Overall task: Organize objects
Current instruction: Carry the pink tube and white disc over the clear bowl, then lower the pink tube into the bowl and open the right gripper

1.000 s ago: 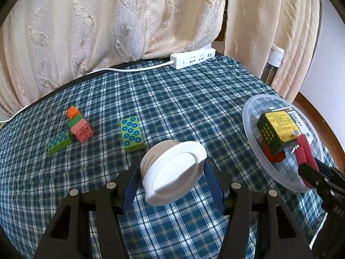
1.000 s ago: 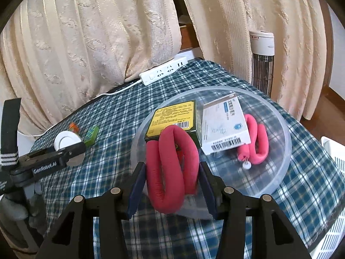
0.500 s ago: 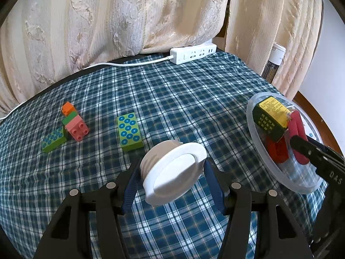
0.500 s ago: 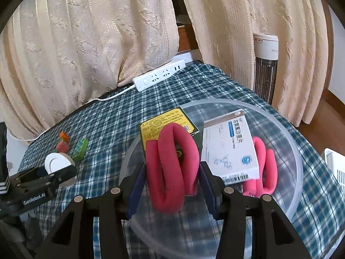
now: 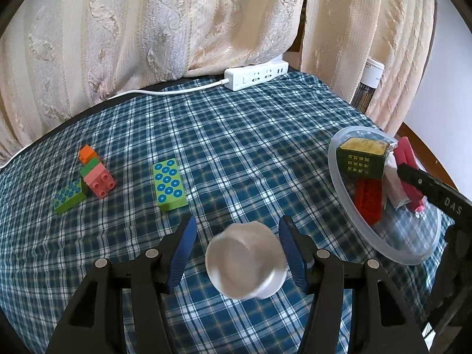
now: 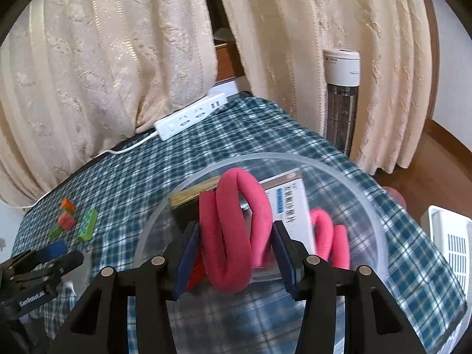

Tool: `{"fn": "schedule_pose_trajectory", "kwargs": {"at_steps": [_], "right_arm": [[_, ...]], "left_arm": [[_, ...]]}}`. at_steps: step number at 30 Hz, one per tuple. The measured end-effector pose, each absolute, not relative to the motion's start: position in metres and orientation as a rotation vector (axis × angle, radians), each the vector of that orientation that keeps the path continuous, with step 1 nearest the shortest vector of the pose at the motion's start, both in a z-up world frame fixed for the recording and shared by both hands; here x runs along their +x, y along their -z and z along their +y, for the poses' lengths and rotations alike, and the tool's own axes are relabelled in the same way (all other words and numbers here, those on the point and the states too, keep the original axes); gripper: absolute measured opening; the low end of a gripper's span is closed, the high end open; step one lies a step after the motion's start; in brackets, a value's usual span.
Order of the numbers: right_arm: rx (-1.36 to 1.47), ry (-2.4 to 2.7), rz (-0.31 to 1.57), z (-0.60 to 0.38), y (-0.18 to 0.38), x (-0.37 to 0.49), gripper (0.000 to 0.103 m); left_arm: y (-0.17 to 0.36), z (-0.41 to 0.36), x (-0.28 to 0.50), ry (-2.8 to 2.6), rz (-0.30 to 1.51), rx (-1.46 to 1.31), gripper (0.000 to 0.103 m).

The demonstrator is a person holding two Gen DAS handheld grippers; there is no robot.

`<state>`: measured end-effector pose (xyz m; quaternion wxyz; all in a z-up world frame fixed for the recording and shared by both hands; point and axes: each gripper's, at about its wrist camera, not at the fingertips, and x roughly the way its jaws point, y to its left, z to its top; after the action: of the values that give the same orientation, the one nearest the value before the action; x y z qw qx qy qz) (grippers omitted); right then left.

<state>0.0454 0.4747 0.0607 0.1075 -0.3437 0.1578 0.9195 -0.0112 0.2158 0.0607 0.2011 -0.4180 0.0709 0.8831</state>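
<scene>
Over the tablecloth's [image 5: 236,147] near edge, the white cap [image 5: 246,262] lies blurred between the spread left gripper [image 5: 237,252]. The soft pink foam roller [image 6: 233,236], judged light and squashy, is clenched mid-loop by the right gripper [image 6: 234,253].

A blue-and-white checked tablecloth [image 5: 236,147] covers the table, and a white power strip [image 5: 256,75] lies at its far edge, its cord [image 5: 165,91] trailing left along that edge. Cream patterned curtains [image 5: 177,23] hang just behind the far edge. Off the table's right side stand a tower fan [image 6: 341,94] and, nearer, a white slotted basket [image 6: 451,244] on the wooden floor [image 6: 436,153].
</scene>
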Motion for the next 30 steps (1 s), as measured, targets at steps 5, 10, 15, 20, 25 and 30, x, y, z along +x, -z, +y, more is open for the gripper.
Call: {"fn": "schedule_pose_trajectory", "kwargs": {"at_steps": [5,10,15,20,25,30], "right_arm": [[-0.953,-2.675,0.503,0.485,-0.065,0.049,0.068],[-0.903,-2.675,0.492,0.481,-0.07,0.058,0.07],[-0.848,-2.691,0.476,0.476,-0.077,0.07,0.07],[-0.83,-2.701,0.498,0.474,-0.08,0.08,0.07],[-0.825,-2.712,0.51,0.472,-0.082,0.088,0.07],[-0.835,-2.729,0.52,0.469,-0.08,0.094,0.07]], "left_arm": [[-0.061,0.212,-0.012,-2.471,0.185,-1.177,0.059],[-0.057,0.207,-0.011,-2.455,0.173,-1.206,0.059],[-0.052,0.204,-0.007,-2.433,0.178,-1.234,0.06],[-0.046,0.205,-0.003,-2.409,0.188,-1.257,0.061],[-0.041,0.211,-0.001,-2.391,0.211,-1.268,0.063],[-0.036,0.216,-0.002,-2.389,0.236,-1.28,0.064]]}}
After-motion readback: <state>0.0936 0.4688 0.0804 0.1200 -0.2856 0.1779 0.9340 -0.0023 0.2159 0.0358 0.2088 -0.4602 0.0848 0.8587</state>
